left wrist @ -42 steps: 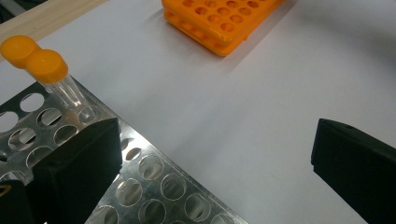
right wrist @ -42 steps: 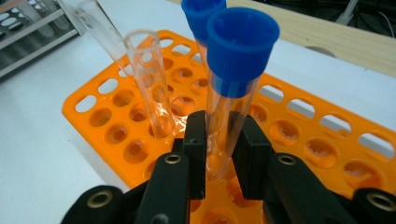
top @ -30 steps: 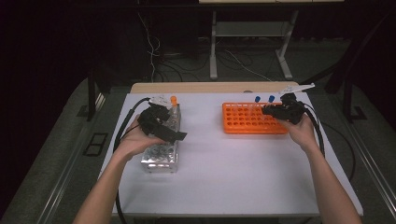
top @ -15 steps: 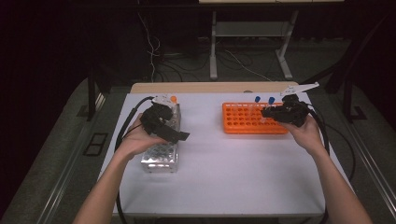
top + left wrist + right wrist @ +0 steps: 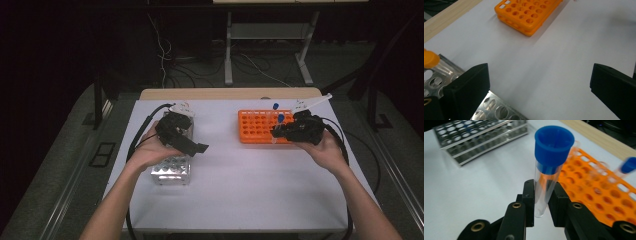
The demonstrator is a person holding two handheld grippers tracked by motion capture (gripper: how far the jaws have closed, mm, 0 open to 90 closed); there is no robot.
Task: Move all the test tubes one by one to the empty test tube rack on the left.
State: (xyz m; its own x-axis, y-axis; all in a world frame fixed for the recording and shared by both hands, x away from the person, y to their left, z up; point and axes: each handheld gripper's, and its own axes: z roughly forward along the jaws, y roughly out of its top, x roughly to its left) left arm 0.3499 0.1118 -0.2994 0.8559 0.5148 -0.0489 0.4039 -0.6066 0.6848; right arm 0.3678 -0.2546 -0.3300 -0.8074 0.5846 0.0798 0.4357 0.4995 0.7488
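Right gripper (image 5: 541, 202) clamps a blue-capped tube (image 5: 549, 170) just off the orange rack (image 5: 262, 127), mid-transfer by the look of it. Left gripper (image 5: 187, 145) hangs wide open over the metal rack (image 5: 170, 170); next comes a steady carry there, lining up with 1 free hole.

Wide-apart black jaws, metal rack (image 5: 499, 110) below, orange rack (image 5: 527, 12) beyond, white table (image 5: 554, 62)

Dark room, grey floor (image 5: 65, 165)

White table (image 5: 260, 190) with a metal rack (image 5: 172, 167) left, an orange rack (image 5: 257, 127) right, well apart.
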